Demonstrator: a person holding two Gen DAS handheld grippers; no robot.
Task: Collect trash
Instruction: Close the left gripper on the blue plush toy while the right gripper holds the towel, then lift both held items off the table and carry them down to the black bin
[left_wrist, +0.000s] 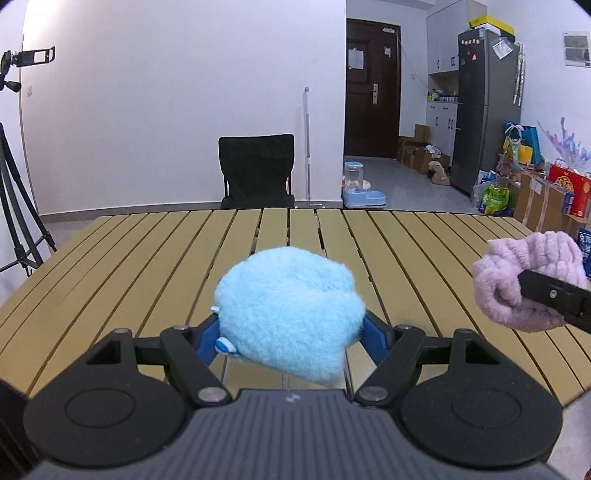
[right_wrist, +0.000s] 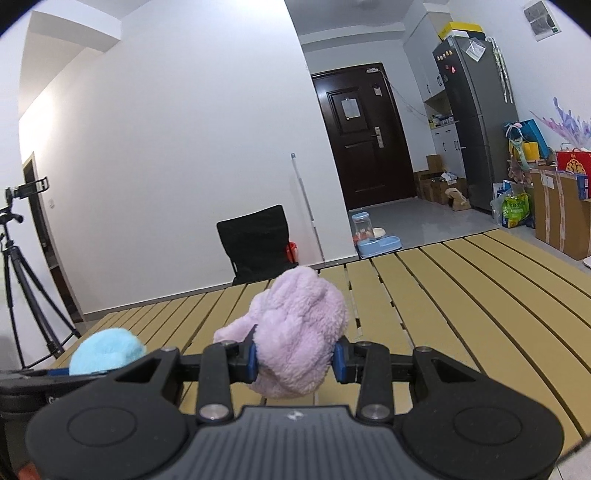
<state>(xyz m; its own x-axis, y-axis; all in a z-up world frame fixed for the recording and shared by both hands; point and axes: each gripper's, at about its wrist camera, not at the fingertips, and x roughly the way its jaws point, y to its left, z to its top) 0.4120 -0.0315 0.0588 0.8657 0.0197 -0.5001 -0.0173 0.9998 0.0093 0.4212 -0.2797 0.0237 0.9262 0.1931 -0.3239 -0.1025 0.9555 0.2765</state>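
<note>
A fluffy light-blue bundle (left_wrist: 291, 314) fills the jaws of my left gripper (left_wrist: 293, 338), whose blue pads press on its sides; it hangs above the slatted yellow table (left_wrist: 129, 266). A fluffy pink bundle (right_wrist: 299, 332) is squeezed between the blue pads of my right gripper (right_wrist: 295, 360), also lifted off the table (right_wrist: 461, 295). In the left wrist view the pink bundle (left_wrist: 532, 280) and a black finger of the right gripper show at the right edge. In the right wrist view the blue bundle (right_wrist: 107, 350) shows at the lower left.
A black folding chair (left_wrist: 256, 171) stands beyond the table's far edge. A tripod with a camera (left_wrist: 18, 147) is at the left. Further back are a dark door (left_wrist: 371, 96), a pet water feeder (left_wrist: 360, 186), a grey fridge (left_wrist: 484, 110) and boxes and bags on the right.
</note>
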